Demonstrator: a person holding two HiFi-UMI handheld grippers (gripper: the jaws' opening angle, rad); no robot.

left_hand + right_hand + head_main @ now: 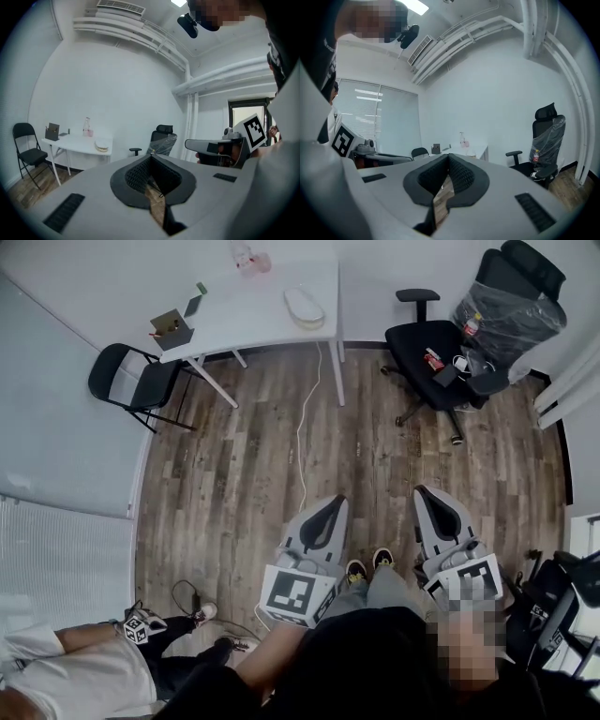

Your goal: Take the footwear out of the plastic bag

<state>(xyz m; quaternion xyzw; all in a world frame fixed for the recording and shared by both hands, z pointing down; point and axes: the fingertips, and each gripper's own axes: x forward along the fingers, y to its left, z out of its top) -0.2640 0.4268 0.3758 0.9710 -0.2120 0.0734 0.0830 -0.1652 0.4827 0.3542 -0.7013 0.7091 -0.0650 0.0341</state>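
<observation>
Left hand-held gripper (pixel 336 504) and right hand-held gripper (pixel 424 493) both pressed together, empty, level over wooden floor (pixel 262 456). Pale bundle, likely the plastic bag (pixel 305 307) with footwear, on far white surface (pixel 244 310), well apart. Get close and spread the jaws before reaching.

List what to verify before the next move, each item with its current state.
1. Nothing in left gripper: ok, jaws shut, empty.
2. Nothing in right gripper: ok, jaws shut, empty.
3. Bag located: cannot tell; a white bundle lies on the table, contents unclear.
4. Path clear: not ok, a cable runs along the floor toward the table.
5. Table within reach: not ok, both grippers are well short of it.
</observation>
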